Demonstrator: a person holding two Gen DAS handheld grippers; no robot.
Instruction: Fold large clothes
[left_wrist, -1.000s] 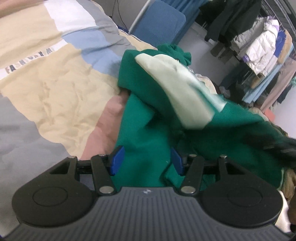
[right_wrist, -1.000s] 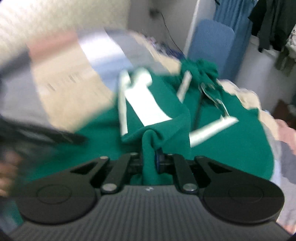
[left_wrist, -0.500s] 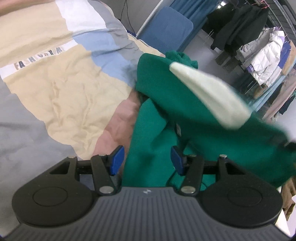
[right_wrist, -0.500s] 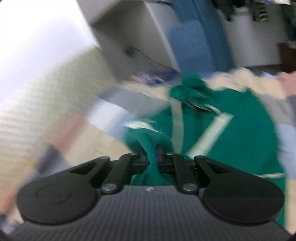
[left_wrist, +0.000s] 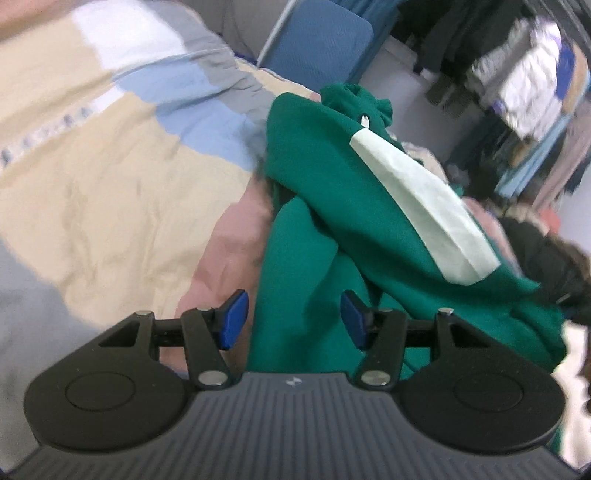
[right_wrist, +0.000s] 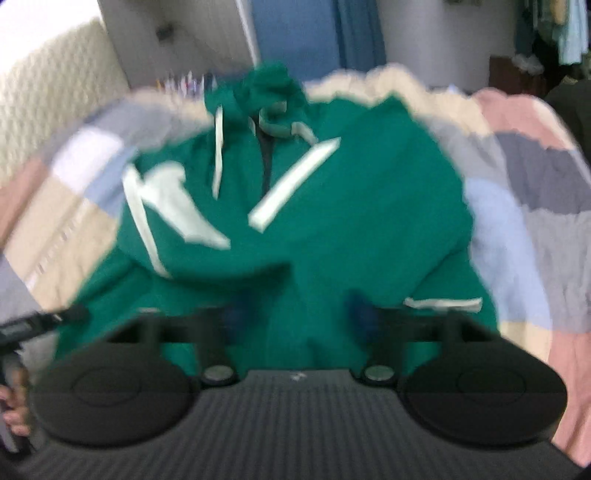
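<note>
A green hoodie (right_wrist: 351, 229) with pale stripes lies spread on the patchwork bed cover (right_wrist: 517, 221), its hood (right_wrist: 266, 85) at the far end. In the left wrist view a sleeve with a pale panel (left_wrist: 424, 199) lies folded across the hoodie (left_wrist: 314, 206). My left gripper (left_wrist: 293, 319) stands half apart over the near green cloth. A gap shows beside its left pad, so nothing is pinched. My right gripper (right_wrist: 295, 314) is blurred and its jaws are opening wide. Green cloth lies below them but is not pressed.
The bed cover (left_wrist: 92, 177) stretches to the left. A blue padded panel (left_wrist: 321, 40) stands behind the bed. Hanging coats (left_wrist: 524, 74) fill the far right, with a dark garment (left_wrist: 546, 258) at the bed's right edge. A hand (right_wrist: 14, 402) shows at the far left.
The right gripper, earlier shut on a green fold, has let it go and its jaws stand apart. The sleeve with the pale panel swung across and now rests on the hoodie.
</note>
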